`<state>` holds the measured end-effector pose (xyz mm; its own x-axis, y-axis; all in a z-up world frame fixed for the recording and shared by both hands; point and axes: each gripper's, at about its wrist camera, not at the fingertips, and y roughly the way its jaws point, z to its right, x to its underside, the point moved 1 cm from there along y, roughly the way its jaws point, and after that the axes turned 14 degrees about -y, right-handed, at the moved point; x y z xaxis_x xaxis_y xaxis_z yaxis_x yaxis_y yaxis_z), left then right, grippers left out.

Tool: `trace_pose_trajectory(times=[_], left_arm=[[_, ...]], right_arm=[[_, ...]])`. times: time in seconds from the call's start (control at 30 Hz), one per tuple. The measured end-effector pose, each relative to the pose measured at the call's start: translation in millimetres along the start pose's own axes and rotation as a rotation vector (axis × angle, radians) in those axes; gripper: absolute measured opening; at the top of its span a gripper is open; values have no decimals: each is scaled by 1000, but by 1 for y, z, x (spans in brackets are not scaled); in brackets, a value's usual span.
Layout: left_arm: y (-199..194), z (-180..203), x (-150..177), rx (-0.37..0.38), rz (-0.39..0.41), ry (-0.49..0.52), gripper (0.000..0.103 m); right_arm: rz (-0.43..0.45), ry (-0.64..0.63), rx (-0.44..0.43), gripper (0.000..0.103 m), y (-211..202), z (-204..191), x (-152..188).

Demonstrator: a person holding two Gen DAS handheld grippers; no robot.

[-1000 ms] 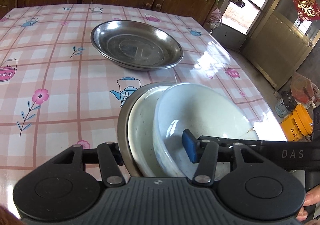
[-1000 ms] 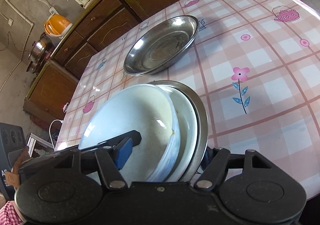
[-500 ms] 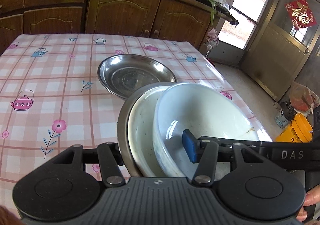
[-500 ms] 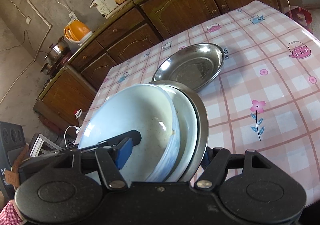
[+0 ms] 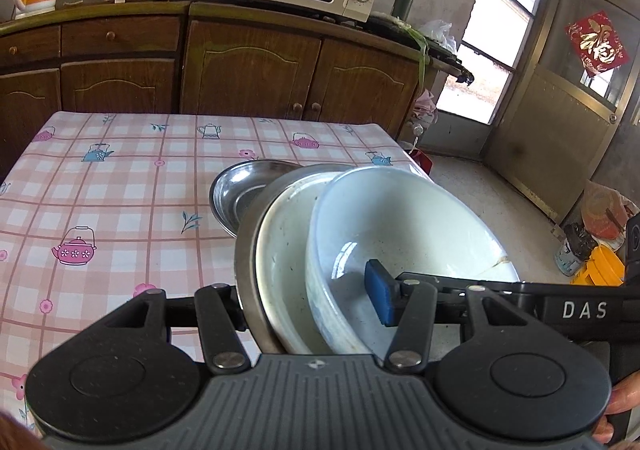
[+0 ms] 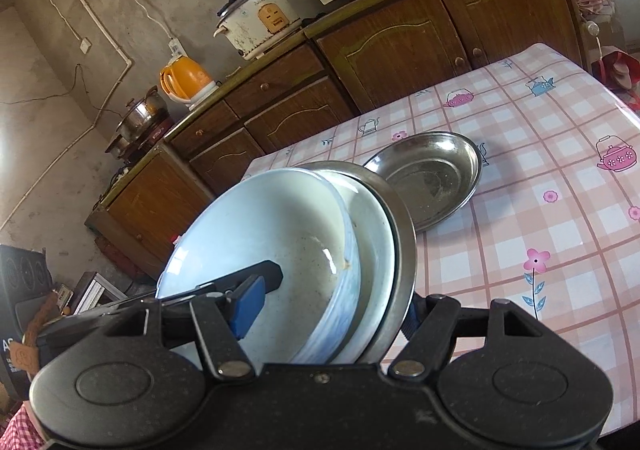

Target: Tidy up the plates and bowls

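Both grippers grip one nested stack: a white bowl (image 5: 404,226) in a white plate (image 5: 280,262) in a steel plate (image 5: 246,250). The left gripper (image 5: 308,302) pinches its near rim at lower centre of its view; the right gripper (image 6: 328,306) clamps the same stack likewise. Compared with a second ago, the stack has risen off the checked tabletop (image 5: 120,189), and the cabinets now fill the upper frame. The steel dish (image 6: 432,177) remains on the tabletop behind, probably the stacking spot.

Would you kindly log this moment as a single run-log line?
left gripper: shut on dish stack | right gripper: shut on dish stack | dish stack: above table | steel plate: on table
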<state>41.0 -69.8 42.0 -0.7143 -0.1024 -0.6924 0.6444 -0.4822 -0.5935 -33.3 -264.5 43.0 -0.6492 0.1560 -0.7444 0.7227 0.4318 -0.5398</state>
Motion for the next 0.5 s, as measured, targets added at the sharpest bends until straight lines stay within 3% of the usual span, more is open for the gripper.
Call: trace_pose_trajectory(times=[0.5], left_arm=[[-17,8,-10,-1,51,8,53]], right_arm=[[39,-24,-13,82,-13,-12,-15]])
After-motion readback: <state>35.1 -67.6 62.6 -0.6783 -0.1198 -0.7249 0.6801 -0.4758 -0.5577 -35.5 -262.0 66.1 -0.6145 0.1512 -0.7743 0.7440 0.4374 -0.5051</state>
